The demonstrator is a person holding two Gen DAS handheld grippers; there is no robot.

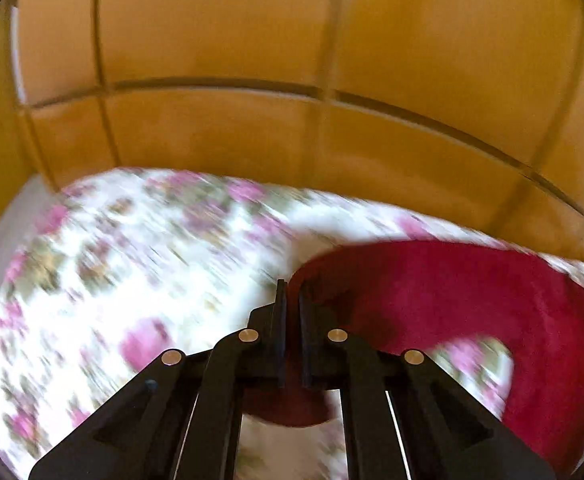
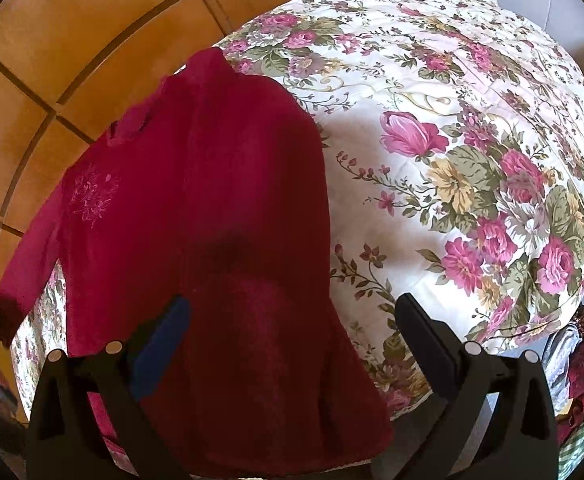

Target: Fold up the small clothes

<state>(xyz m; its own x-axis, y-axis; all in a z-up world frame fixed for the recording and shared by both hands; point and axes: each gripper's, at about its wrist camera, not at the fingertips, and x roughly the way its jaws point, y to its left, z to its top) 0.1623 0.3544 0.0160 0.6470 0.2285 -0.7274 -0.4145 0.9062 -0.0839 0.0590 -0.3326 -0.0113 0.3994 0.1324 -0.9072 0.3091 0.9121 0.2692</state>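
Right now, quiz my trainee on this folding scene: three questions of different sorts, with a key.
1. True or false: the left gripper is shut on the red garment.
2. Multiple choice: the right gripper is (A) open above the garment, (B) shut on a sleeve, (C) out of view.
3. Fill in: the garment lies on a quilt printed with ____.

Key
1. True: in the left wrist view the fingers are closed together with red cloth pinched between them.
2. A: the jaws stand wide apart, nothing between them.
3. Flowers, pink with green leaves.
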